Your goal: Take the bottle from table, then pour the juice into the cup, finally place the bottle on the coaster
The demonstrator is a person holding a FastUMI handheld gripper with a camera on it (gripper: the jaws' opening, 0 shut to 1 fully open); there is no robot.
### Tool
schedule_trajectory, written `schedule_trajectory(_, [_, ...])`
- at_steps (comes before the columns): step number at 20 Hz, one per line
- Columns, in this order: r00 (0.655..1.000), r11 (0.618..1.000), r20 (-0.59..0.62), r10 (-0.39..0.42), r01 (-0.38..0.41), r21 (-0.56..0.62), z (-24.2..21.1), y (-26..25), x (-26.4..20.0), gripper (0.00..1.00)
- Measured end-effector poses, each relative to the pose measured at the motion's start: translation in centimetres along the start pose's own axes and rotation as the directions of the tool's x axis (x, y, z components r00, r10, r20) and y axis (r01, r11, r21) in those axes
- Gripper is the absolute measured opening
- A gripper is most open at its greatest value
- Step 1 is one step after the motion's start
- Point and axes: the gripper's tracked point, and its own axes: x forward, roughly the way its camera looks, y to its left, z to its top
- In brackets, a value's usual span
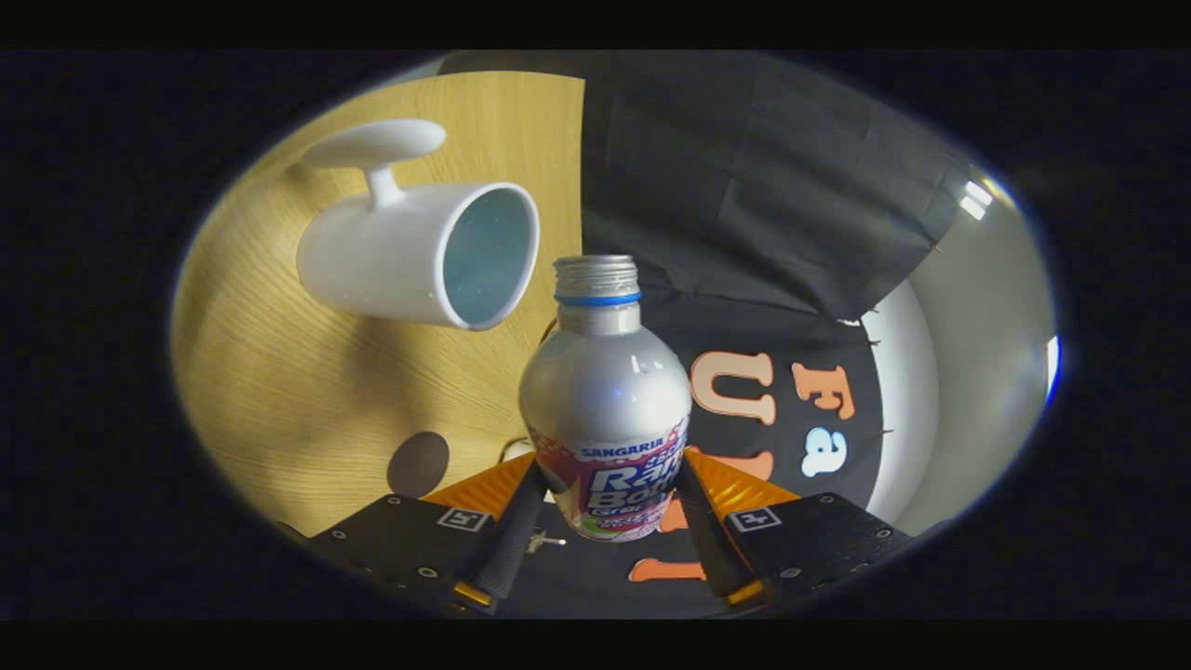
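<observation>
My gripper [609, 489] is shut on a silver bottle [605, 381] with a colourful label, one finger pressing on each side of its lower body. The bottle has no cap, and a blue ring sits under its threaded neck. The whole scene is rolled, so the bottle lies tipped over relative to the wooden table [279, 372]. Its open mouth sits just beside the rim of a white cup [391, 256] with a handle, and the cup stands on the table. I see no stream of liquid. A small dark round coaster [418, 463] lies on the table near one finger.
The booth's black cloth wall [744, 186] hangs behind the bottle at the table's far edge. Beyond the cloth is a pale wall [977, 354] with bright lights.
</observation>
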Motion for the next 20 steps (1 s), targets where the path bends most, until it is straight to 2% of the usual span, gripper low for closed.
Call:
schedule_trajectory(4, [0.999,0.985,-0.037,0.008,-0.001,0.170,-0.9,1.1,0.3,0.78])
schedule_trajectory(7, [0.997,0.930,-0.069,0.044,-0.016,0.368,-2.8,1.7,0.9,0.78])
schedule_trajectory(9, [0.993,0.872,-0.087,0.081,-0.028,0.489,-3.8,2.3,1.7,0.78])
schedule_trajectory(11, [0.989,0.793,-0.095,0.115,-0.034,0.608,-4.7,3.2,2.2,0.78])
schedule_trajectory(14, [0.983,0.643,-0.097,0.158,-0.028,0.766,-5.6,3.9,2.6,0.79])
schedule_trajectory(18, [0.979,0.469,-0.085,0.186,-0.012,0.883,-6.1,4.6,3.1,0.78])
schedule_trajectory(20, [0.976,0.360,-0.075,0.204,-0.004,0.933,-6.4,5.1,3.4,0.78])
